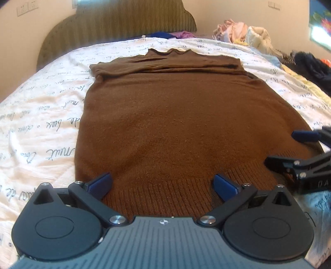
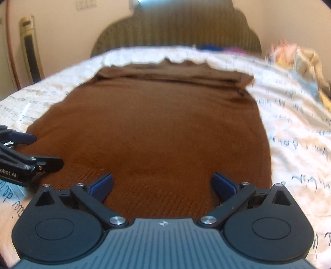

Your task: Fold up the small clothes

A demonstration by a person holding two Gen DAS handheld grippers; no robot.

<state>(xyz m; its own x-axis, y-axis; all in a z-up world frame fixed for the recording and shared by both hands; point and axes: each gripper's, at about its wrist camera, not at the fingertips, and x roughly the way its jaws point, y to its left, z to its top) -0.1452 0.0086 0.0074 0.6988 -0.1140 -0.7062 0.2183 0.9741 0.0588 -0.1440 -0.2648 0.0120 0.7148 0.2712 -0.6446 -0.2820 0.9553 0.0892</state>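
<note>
Sweater (image 1: 165,115) lies flat on bedspread (image 1: 41,115), ribbed hem between wide-open fingers of left gripper (image 1: 163,184) and right gripper (image 2: 163,184).

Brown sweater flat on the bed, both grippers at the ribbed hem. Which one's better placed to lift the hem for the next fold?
Neither alone, probably: left gripper is open over the hem's left part, right gripper open over its right. The sweater is wide, so both should pinch the hem together.

Olive ribbed headboard (image 1: 115,27) against cream wall (image 1: 238,14); script-printed bedspread (image 1: 41,115).
</note>
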